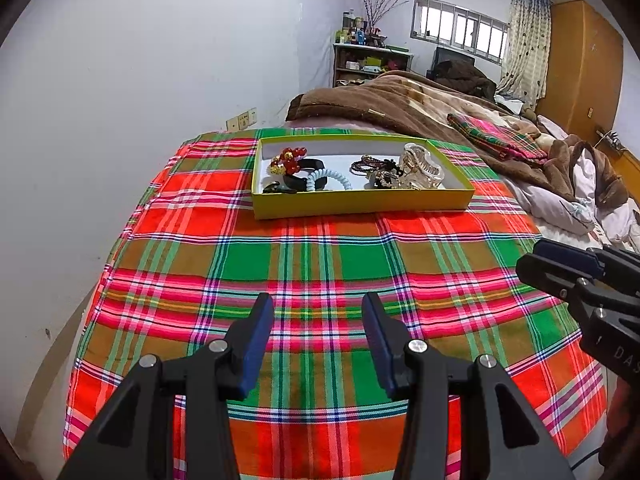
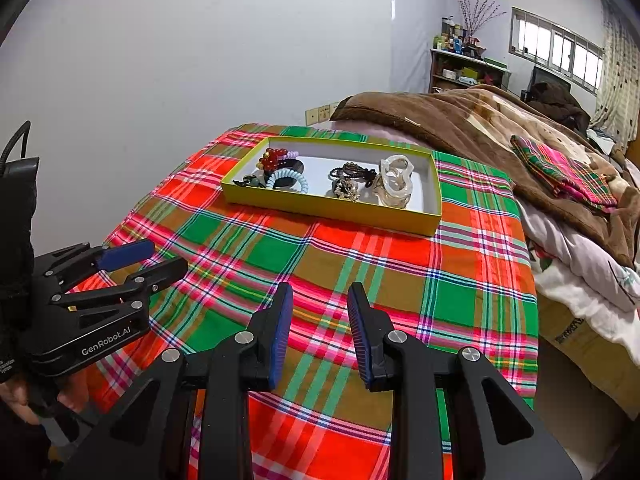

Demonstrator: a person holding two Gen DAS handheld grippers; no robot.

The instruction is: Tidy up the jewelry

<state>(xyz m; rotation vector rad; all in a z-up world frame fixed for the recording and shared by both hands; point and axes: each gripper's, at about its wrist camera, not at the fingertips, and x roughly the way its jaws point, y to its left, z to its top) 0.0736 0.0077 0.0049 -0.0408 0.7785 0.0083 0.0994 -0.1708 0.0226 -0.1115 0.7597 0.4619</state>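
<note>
From the left wrist we see our left gripper (image 1: 318,312) with fingers spread wide and empty above the plaid cloth (image 1: 304,264); the jewelry lies in the yellow box (image 1: 360,200) farther ahead. From the right wrist, our right gripper (image 2: 320,304) is likewise parted, holding nothing, well short of that box.

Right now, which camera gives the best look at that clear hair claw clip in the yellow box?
The left wrist view: the clear claw clip faces it, showing its curved teeth. The right wrist view shows the same clip at the right end of the yellow box, but more side-on, teeth harder to read.
</note>
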